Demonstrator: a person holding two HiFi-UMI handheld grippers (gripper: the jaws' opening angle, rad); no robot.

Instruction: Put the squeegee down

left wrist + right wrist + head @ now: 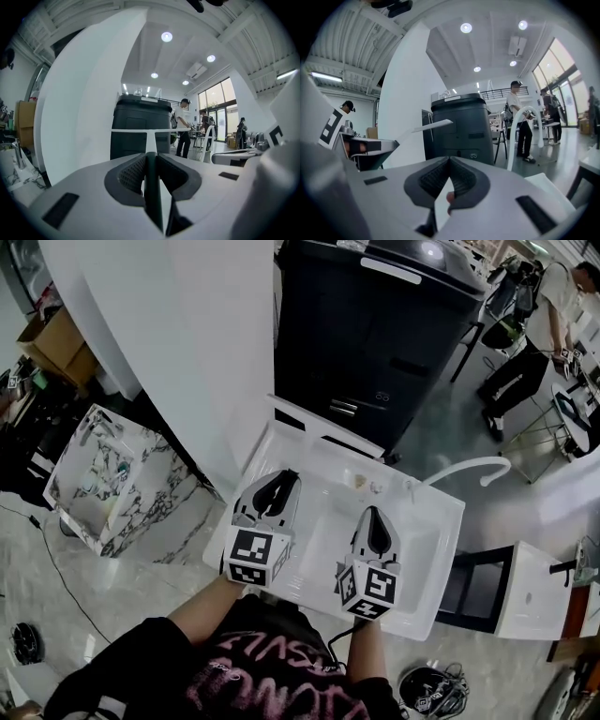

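Clamping squeegee (151, 138), left gripper (150, 158) hides most of handle; blade vis.

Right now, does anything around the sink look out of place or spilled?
Only a small yellowish bit on the sink ledge near the faucet, too small to identify. No spill shows. The squeegee sits straight in the left tool, blade level.

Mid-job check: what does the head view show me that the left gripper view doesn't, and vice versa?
Head view only: the white sink lying under both the left gripper and the right gripper. Left gripper view only: the left tongs shut on the squeegee's dark handle. Both: the squeegee's white blade and the black cabinet beyond it.
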